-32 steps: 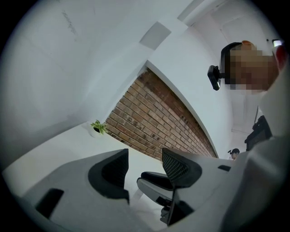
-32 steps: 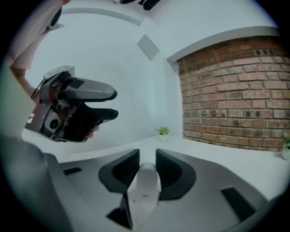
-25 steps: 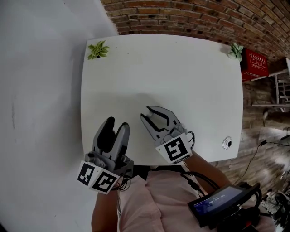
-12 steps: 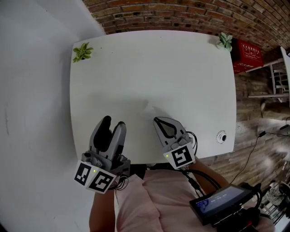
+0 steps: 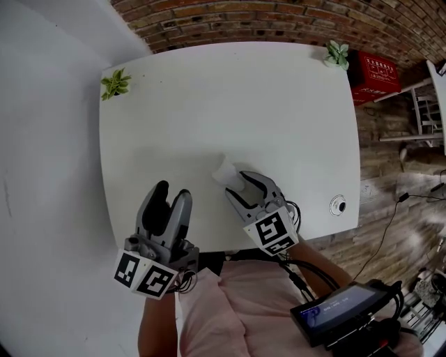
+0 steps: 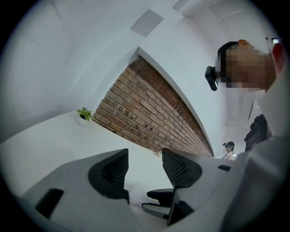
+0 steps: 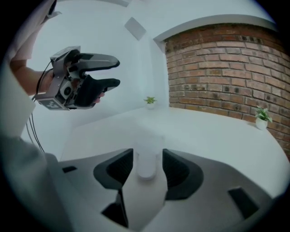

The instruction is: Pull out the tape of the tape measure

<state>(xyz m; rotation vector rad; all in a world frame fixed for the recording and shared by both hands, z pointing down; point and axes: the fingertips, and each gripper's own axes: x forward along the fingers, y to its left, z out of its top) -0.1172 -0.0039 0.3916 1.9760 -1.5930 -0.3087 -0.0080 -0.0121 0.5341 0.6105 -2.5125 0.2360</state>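
The tape measure (image 5: 225, 171), a pale white body that was hard to make out against the white table (image 5: 279, 104), lay a little below the middle of the head view, on the table's near half. The right gripper (image 5: 238, 184) reached it from the lower right. In the right gripper view the tape measure (image 7: 146, 166) stood between that gripper's (image 7: 146, 155) two dark pads, a thin gap showing on either side of it. The jaws were opening, so the pads bracketed the case without pressing on it. No pulled-out tape could be made out.

To the lower left of the head view, the left gripper (image 5: 173, 192) hung over the table's near edge, well apart from the tape measure. The left gripper view showed its (image 6: 145, 156) jaws standing apart with nothing between them.

Further out, a small round fitting (image 5: 338, 205) sat near the table's right edge. One potted plant (image 5: 115, 84) stood at the far left corner and another plant (image 5: 337, 52) at the far right corner. A brick wall (image 5: 279, 17) ran along the top of the frame, and a red crate (image 5: 376, 73) stood beside the table at the upper right.
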